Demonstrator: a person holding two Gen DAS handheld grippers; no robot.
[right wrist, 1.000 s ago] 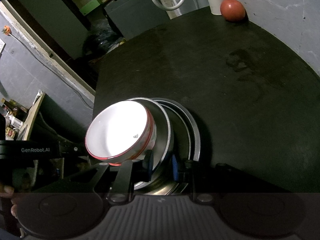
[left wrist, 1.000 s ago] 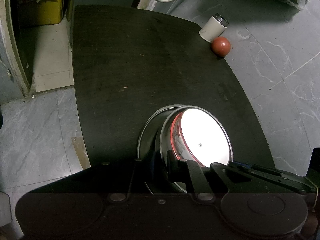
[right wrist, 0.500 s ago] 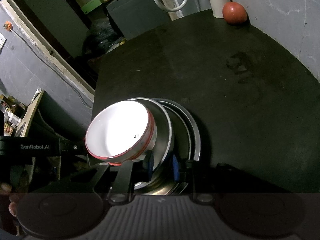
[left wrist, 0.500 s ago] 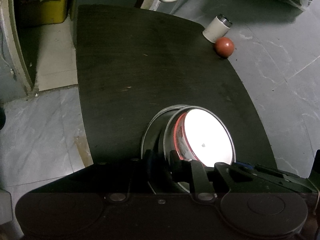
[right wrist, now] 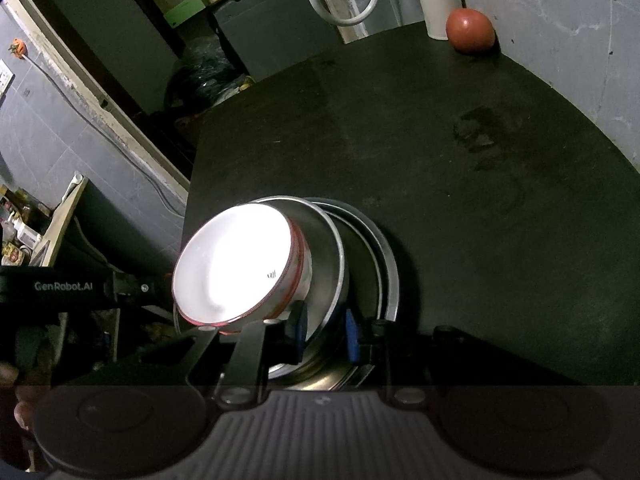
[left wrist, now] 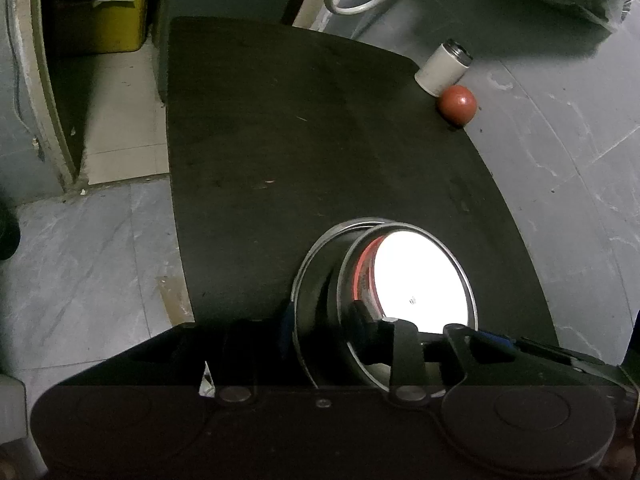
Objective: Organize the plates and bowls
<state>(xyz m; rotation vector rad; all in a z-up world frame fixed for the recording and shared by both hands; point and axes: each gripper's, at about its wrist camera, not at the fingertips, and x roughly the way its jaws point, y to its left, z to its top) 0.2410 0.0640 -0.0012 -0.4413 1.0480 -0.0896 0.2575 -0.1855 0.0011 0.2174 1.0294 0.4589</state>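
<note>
Since a second ago the only real change is the left gripper [left wrist: 320, 316]: its jaws were pinched tight on the steel rims and are now opening, so there's a visible gap with the rims sitting between the fingers, not squeezed. Neither hand has shifted.

Left wrist view: the white bowl with the red band [left wrist: 416, 276] sits tilted inside a steel bowl [left wrist: 470, 280], and that sits in another steel dish [left wrist: 316, 252], all near the front edge of the dark table [left wrist: 300, 140]. Way off at the far corner there's a white cylinder container [left wrist: 440, 68] with a red apple [left wrist: 457, 105] just beside it.

Right wrist view: the right gripper [right wrist: 324, 334] has its blue-padded fingers only narrowly apart, clamped on the rim of the steel bowl [right wrist: 328, 248] holding the white bowl [right wrist: 232, 260]. The outer steel plates [right wrist: 384, 272] are nested underneath. The left gripper's body [right wrist: 64, 286] pokes in from the left side, and the apple [right wrist: 470, 31] and container [right wrist: 438, 8] are in the far corner.
</note>
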